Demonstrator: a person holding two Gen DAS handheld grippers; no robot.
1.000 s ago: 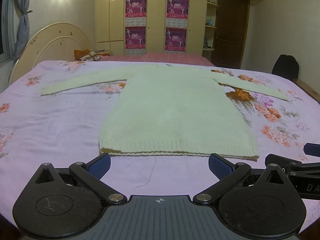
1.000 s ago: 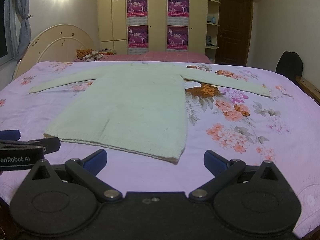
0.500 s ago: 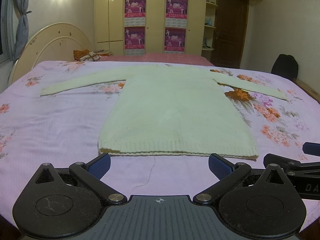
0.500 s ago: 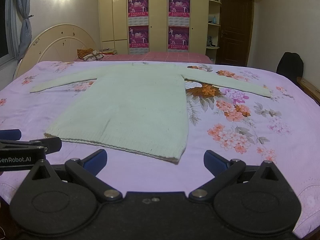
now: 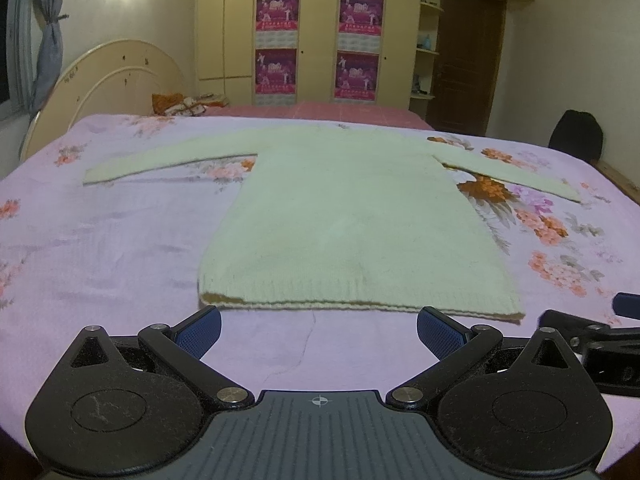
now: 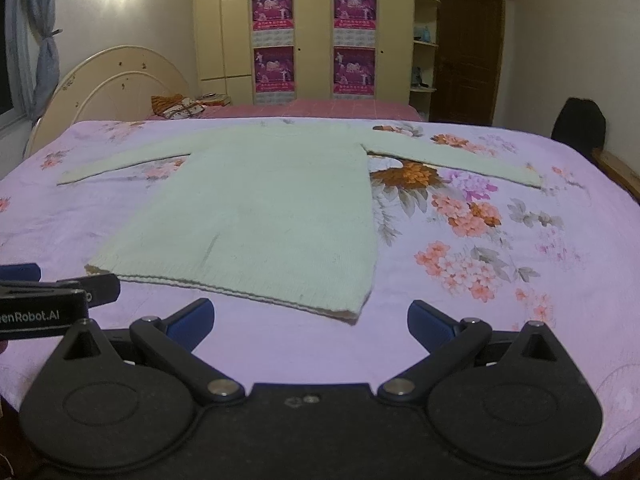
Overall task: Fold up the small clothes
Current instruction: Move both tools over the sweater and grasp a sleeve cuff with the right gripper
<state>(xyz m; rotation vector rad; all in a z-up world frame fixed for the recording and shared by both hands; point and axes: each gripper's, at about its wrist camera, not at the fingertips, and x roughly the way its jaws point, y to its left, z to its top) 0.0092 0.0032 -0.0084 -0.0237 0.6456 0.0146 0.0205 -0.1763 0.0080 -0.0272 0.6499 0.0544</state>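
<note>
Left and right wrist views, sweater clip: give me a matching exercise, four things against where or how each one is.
Things:
1. sweater
2. left gripper
3. black chair
4. posters

States or places:
A. on the wardrobe doors at the back
B. spread flat on the floral bedspread, sleeves out to both sides
C. beyond the bed's far right corner
D. open, holding nothing, just short of the hem

Pairs: 1-B, 2-D, 3-C, 4-A

Matt knitted sweater (image 5: 352,220) on smooth cloth bedspread (image 5: 100,248)
</note>
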